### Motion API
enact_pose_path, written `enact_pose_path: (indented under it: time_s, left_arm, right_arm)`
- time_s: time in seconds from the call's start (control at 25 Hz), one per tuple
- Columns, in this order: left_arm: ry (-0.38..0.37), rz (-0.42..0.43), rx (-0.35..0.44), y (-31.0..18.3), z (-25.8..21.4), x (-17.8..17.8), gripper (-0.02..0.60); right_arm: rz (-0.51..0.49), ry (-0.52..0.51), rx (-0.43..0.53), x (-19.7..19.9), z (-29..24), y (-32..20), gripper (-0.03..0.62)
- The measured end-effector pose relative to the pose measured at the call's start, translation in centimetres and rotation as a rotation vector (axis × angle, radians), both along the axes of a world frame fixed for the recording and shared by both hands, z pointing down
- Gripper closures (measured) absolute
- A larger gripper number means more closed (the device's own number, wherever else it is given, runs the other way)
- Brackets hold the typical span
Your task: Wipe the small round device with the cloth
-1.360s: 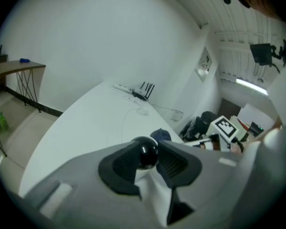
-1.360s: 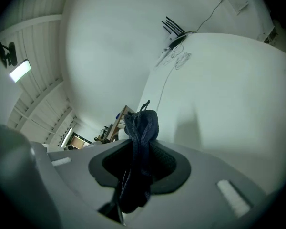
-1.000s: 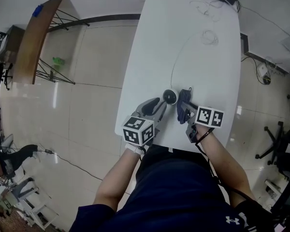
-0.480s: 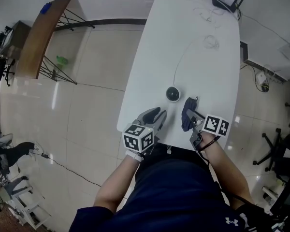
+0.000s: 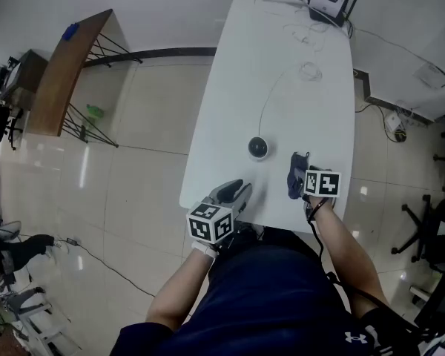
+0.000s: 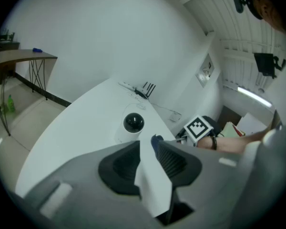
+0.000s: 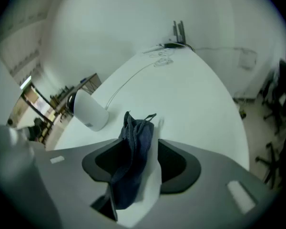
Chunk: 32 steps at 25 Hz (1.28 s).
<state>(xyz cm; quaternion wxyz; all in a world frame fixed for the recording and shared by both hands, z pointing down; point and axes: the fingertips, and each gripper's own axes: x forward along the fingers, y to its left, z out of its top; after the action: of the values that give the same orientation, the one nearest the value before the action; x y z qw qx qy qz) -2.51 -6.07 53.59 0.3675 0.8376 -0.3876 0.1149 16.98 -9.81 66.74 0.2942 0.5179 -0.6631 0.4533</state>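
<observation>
Two grippers sit near the device (image 5: 258, 148) on the table (image 5: 282, 87): left of it, your left gripper (image 6: 147, 149), jaws apart, empty; right of it, your right gripper (image 7: 151, 137), jaws opening around the cloth (image 7: 133, 151). Pinch it firmly before wiping.

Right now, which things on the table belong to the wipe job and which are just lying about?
Job: small round white device with black dome; dark blue cloth, between the right gripper's opening jaws.
Lying about: white router with black antennas; loose thin white wires.
</observation>
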Motion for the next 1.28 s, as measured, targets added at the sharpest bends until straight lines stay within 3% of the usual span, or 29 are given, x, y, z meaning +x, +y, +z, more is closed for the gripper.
enact_pose_path:
  time_s: [0.08,0.24,0.48,0.64,0.96,1.12,1.28]
  left_arm:
    - [0.002,-0.004,0.005,-0.1,-0.2,0.0,0.465]
    - [0.001,-0.011,0.012,0.0,-0.5,-0.2,0.465]
    - [0.005,-0.01,0.02,0.2,-0.9,-0.1,0.465]
    - [0.015,-0.001,0.024,0.1,-1.4,0.7,0.466]
    - [0.068,0.021,0.075,0.4,-5.0,2.3,0.474]
    - [0.091,0.025,0.123,0.5,-7.1,3.0,0.476]
    - [0.049,0.034,0.198,0.4,-8.7,3.5,0.48]
  right_arm:
    - [-0.056,0.092,0.018,0.5,0.2,-0.3,0.338]
    - [-0.032,0.06,0.05,0.6,-0.1,-0.2,0.343]
    - [0.031,-0.026,0.235,0.8,-5.2,-0.3,0.432]
    - [0.069,-0.088,0.396,0.9,-11.5,-1.3,0.542]
    - [-0.113,-0.279,0.615,-6.9,-20.7,0.6,0.576]
    - [-0.204,-0.282,0.717,-9.5,-23.5,1.7,0.576]
    - [-0.234,-0.275,0.762,-10.2,-24.7,2.0,0.576]
